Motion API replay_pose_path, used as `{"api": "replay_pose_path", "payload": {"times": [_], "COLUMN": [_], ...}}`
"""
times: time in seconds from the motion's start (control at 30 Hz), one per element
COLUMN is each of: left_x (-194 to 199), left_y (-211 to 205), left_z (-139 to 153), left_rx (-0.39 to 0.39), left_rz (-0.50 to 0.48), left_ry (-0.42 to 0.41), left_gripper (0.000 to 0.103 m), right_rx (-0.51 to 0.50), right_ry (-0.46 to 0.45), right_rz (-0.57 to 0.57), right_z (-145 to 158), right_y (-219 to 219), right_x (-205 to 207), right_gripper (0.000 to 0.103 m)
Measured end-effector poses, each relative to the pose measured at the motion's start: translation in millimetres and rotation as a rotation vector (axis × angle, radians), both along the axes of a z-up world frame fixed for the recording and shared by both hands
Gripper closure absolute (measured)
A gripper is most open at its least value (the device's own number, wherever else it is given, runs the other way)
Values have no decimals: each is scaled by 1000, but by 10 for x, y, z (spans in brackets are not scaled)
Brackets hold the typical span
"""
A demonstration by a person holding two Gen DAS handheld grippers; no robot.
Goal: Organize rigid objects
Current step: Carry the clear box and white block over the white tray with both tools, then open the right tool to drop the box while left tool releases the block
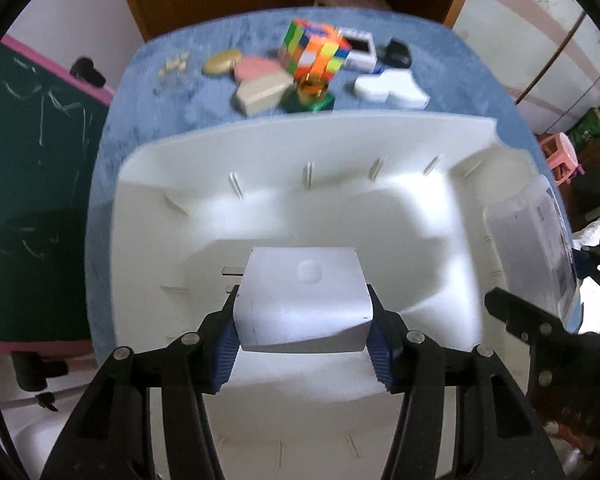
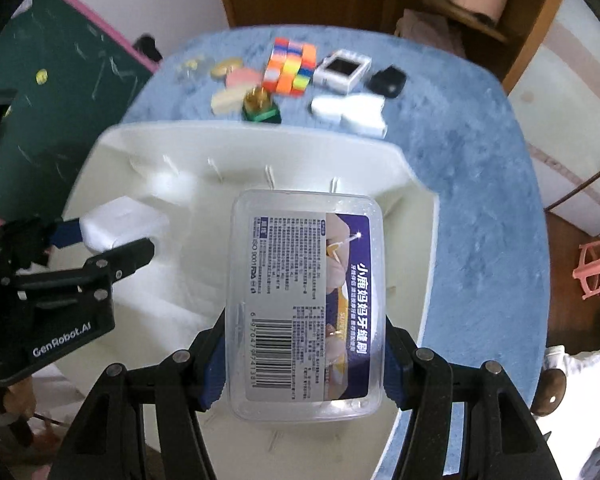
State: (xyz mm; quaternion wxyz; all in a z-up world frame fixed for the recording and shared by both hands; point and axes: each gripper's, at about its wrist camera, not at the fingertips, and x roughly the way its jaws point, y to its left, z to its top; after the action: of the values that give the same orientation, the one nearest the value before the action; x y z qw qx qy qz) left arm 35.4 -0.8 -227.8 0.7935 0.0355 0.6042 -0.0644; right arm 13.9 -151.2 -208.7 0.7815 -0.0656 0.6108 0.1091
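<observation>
So, both busy over the white bin (image 1: 452, 184) on the blue tablecloth (image 2: 472, 200). Left gripper (image 1: 302, 344) clamped on a white box (image 1: 300, 300), blue pads pressed to its two sides, held above the bin's inside. Right gripper (image 2: 300, 364) squeezed around a clear plastic case (image 2: 304, 304) with a purple label and barcode, also over the bin. Behind the bin, loose on the cloth: colorful puzzle cube (image 1: 314, 50), beige block (image 1: 262, 92), pink piece (image 1: 254, 68), white pieces (image 1: 392, 88), small black thing (image 2: 388, 80).
</observation>
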Motion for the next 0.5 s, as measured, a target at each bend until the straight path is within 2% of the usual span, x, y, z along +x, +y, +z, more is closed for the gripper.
{"api": "replay_pose_path", "payload": {"times": [0.23, 0.33, 0.4, 0.5], "left_x": [13, 7, 4, 0], "left_y": [-14, 6, 23, 42], "left_z": [-233, -271, -276, -223], "left_rx": [55, 51, 32, -18], "left_rz": [1, 13, 20, 24], "left_ry": [70, 100, 117, 130], "left_gripper": [44, 44, 44, 34], "right_rx": [-57, -67, -68, -49], "right_ry": [55, 91, 85, 35], "right_rz": [59, 81, 91, 93], "right_z": [-296, -378, -368, -268], "right_y": [167, 208, 226, 222], "right_x": [-58, -85, -109, -130], "right_gripper": [40, 39, 32, 22]}}
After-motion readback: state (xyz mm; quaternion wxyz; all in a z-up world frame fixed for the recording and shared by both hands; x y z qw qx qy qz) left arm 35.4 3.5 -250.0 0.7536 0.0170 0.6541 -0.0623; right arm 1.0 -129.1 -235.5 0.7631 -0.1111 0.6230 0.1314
